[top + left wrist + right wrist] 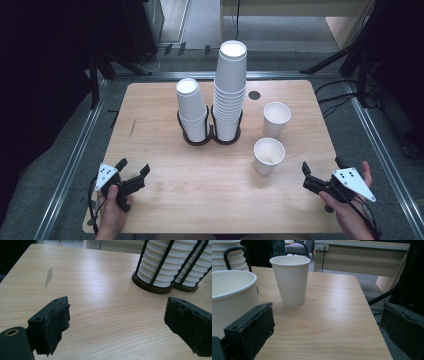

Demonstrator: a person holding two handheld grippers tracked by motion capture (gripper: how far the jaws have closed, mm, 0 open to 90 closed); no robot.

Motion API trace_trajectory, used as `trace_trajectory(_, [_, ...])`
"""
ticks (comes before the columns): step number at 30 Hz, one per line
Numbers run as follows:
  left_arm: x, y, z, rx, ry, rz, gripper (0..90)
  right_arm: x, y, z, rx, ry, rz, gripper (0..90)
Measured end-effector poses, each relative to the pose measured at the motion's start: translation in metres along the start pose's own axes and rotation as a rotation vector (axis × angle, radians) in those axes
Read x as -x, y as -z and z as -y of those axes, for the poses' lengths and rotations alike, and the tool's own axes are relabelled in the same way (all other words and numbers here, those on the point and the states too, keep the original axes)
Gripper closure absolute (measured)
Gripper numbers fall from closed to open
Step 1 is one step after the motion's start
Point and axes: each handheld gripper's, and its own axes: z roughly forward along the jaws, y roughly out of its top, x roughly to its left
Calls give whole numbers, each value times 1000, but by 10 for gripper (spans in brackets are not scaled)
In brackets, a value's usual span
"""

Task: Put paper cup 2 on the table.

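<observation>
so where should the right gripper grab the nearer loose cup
Grip the nearer cup across its side wall just below the rim, coming in level from its right, where the right gripper waits with open jaws. It stands upright, mouth up, clear of the other cup.

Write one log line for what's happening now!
left gripper: open, empty | right gripper: open, empty, beside near cup | far cup: upright | two cup stacks: in holder

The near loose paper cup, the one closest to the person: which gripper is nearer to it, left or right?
Right. The right gripper sits just beside the near cup on its right, jaws open and empty. The left gripper is far across the table at the near-left edge, also open.
</observation>
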Motion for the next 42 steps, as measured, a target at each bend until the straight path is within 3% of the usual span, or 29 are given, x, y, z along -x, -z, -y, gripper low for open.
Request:
trace_trajectory(17, [1,0,0,1,-3,-5,65,31,10,21,-71,9,104,0])
trace_trajectory(22, [1,0,1,1,-3,-7,65,31,9,27,-140,39,127,0])
trace_trajectory(28, [1,0,1,2,-3,-4,65,26,8,37,-178,65,123,0])
trace_trajectory(34, [2,-1,0,2,-8,-3,65,27,10,41,-116,43,148,0])
trace_trajectory(42, [2,-1,0,3,-10,-7,65,26,13,42,-104,47,149,0])
